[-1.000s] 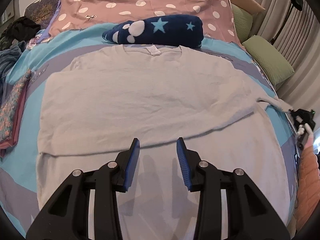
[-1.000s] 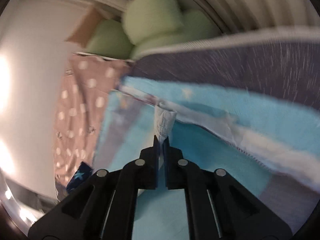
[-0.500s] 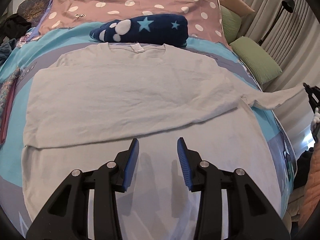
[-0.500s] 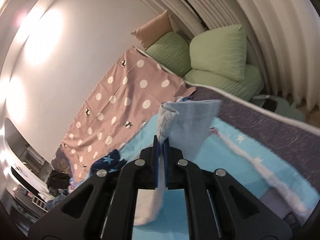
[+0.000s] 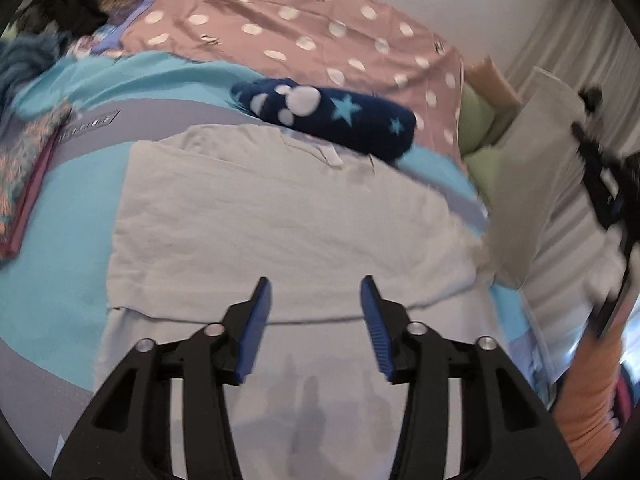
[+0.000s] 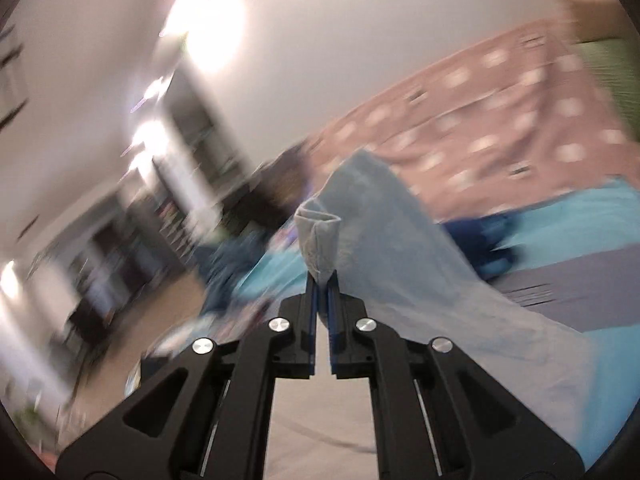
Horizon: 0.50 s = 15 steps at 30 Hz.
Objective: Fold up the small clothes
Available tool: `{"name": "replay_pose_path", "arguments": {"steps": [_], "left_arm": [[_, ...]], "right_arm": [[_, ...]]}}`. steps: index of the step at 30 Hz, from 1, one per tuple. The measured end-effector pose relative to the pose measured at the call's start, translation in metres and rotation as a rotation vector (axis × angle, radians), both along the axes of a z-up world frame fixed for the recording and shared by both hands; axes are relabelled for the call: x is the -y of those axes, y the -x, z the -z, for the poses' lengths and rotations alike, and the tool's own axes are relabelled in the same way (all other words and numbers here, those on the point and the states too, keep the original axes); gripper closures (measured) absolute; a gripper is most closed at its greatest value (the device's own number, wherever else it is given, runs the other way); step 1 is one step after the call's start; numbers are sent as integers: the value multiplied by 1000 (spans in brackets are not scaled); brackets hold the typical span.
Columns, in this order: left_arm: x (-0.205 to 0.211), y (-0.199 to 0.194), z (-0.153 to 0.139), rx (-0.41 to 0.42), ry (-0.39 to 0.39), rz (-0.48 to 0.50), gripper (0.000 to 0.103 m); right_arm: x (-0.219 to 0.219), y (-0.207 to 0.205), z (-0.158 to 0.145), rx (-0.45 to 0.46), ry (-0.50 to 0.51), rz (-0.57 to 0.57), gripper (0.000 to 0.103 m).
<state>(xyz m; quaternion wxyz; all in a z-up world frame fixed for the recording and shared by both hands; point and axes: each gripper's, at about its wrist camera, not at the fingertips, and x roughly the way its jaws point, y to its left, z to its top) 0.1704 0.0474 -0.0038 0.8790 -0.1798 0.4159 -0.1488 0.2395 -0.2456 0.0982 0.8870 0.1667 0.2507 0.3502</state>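
A light grey long-sleeved shirt [image 5: 280,216] lies flat on the bed, its left sleeve folded across the chest. My left gripper [image 5: 315,280] hovers over the shirt's lower body; its jaws are opening and nothing is between them. At the right edge of the left wrist view my right gripper [image 5: 600,184] holds the right sleeve [image 5: 532,168] lifted high off the bed. The right wrist view is blurred, but it shows my right gripper [image 6: 322,284] shut on the sleeve cuff [image 6: 318,236], with the sleeve trailing down to the right.
A rolled dark blue star blanket [image 5: 332,116] lies just beyond the collar. Behind it is a pink dotted sheet [image 5: 304,28], with green pillows [image 5: 476,152] to the right. Patterned cloth [image 5: 24,160] lies at the left bed edge. A person's orange sleeve [image 5: 592,400] is at lower right.
My right gripper has raised the right sleeve from the bed edge and swung it up and round towards the shirt. The left gripper's jaws have widened and it has shifted sideways.
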Motion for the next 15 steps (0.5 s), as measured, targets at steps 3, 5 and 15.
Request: {"name": "replay_pose_path", "arguments": {"steps": [3, 5, 15], "left_arm": [[-19, -5, 5, -12, 66, -25, 49], [-28, -8, 11, -25, 135, -18, 49], [-29, -48, 60, -188, 452, 18, 43]], "right_arm": [[-47, -10, 43, -110, 71, -91, 98], [-64, -12, 72, -178, 103, -126, 98], [-92, 13, 117, -247, 235, -171, 98]]}}
